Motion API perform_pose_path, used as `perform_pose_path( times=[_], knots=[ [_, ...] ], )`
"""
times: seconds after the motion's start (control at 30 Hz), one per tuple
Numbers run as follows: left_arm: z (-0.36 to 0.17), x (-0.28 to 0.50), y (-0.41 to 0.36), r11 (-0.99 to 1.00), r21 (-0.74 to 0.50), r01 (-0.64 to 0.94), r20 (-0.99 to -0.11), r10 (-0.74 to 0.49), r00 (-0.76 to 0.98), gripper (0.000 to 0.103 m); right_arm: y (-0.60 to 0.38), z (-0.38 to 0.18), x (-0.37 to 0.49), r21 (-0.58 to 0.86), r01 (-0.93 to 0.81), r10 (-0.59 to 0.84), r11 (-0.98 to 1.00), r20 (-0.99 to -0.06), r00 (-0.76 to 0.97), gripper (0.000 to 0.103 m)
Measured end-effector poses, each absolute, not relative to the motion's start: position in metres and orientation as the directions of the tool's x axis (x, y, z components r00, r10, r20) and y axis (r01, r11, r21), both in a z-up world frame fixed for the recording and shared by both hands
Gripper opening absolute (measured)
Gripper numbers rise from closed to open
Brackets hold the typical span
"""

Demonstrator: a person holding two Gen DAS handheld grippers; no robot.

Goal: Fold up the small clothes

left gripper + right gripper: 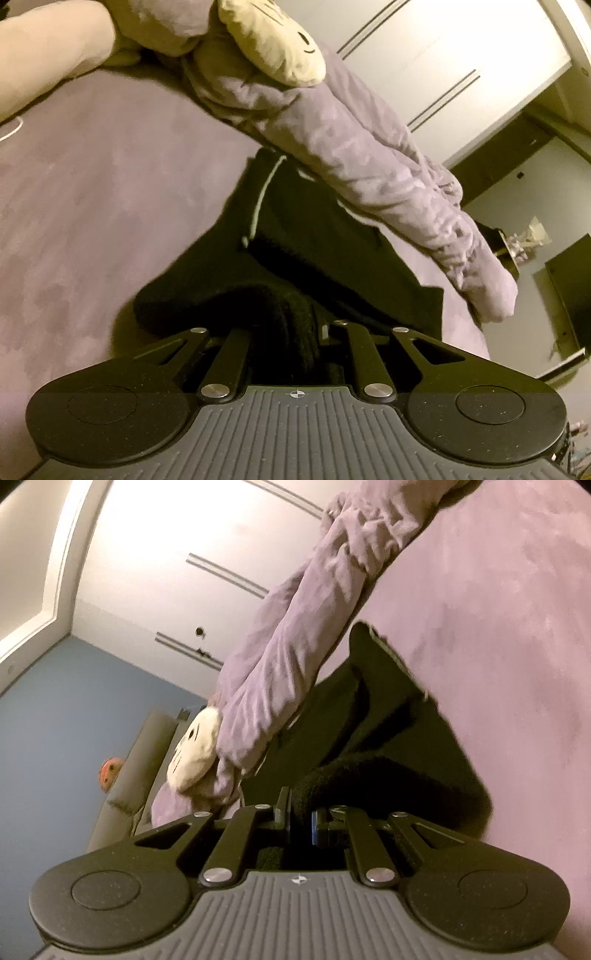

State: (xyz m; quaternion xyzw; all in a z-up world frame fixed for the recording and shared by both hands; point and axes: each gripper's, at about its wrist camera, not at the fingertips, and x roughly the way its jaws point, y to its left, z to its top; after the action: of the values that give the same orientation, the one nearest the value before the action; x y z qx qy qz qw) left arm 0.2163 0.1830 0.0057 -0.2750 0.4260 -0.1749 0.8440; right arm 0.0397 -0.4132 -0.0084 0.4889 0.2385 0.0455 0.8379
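- Left tongs [295,332], angled downward, clench the thick edge of a black garment [332,236] above a purple bed [92,206].
- Right tongs [301,812], tilted less steeply, pinch the same garment's edge.
- The garment trails toward a rumpled purple blanket [369,147] and plush toy [273,40].

Both wrist views are dim and warm-tinted, with a yellowish cast in the shadows on the purple bedspread [92,192] and bright glare washing out the white wardrobe doors [155,565]. The black garment [314,240] reads as a nearly featureless dark mass, so its folds can hardly be made out. Fisheye distortion bends lines near the edges, and soft motion blur smears the crumpled purple blanket [295,627].
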Motion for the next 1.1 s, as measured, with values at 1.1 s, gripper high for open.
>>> perform_pose_path(
  times=[1.1],
  knots=[
    [-0.001,0.416,0.122,0.863,-0.505,-0.011,-0.657,-0.377,0.653,0.013,-0.448,-0.007,0.253,0.644,0.267,0.085,0.717,-0.461,0.883,0.008]
  ],
)
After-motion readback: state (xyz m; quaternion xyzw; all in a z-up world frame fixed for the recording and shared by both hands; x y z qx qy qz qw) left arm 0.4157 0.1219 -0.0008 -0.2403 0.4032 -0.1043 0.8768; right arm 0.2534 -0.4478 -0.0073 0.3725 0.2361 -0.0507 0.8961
